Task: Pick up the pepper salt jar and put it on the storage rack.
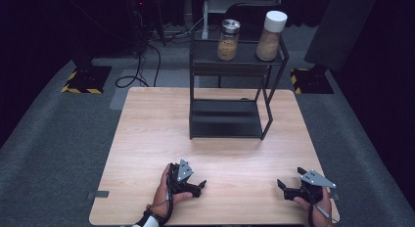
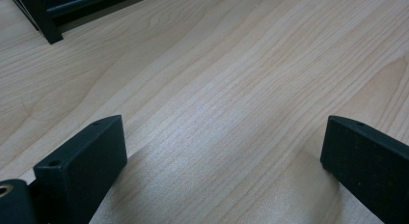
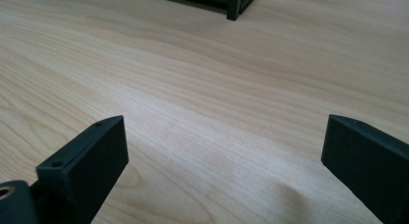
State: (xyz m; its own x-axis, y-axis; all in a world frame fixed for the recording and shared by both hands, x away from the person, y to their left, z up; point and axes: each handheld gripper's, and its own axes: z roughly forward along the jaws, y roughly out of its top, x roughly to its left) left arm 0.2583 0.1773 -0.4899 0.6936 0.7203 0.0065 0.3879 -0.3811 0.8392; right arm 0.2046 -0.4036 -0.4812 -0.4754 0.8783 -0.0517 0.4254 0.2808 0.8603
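A black two-shelf rack (image 1: 227,114) stands at the back middle of the wooden table (image 1: 147,139). Two jars of brownish contents sit on its top shelf: one with a metal lid (image 1: 228,40), one taller with a white lid (image 1: 270,36). The lower shelf is bare. My left gripper (image 1: 195,180) rests near the front edge, left of centre, open, jaws pointing right. My right gripper (image 1: 289,176) rests at the front right, open, jaws pointing left. In the left gripper view (image 2: 224,151) and the right gripper view (image 3: 224,151) the jaws stand wide apart over bare wood.
A foot of the rack (image 2: 48,21) shows at the top left of the left gripper view, and a rack leg (image 3: 234,4) at the top of the right gripper view. Grey carpet, cables and stands with yellow-black bases (image 1: 85,80) surround the table.
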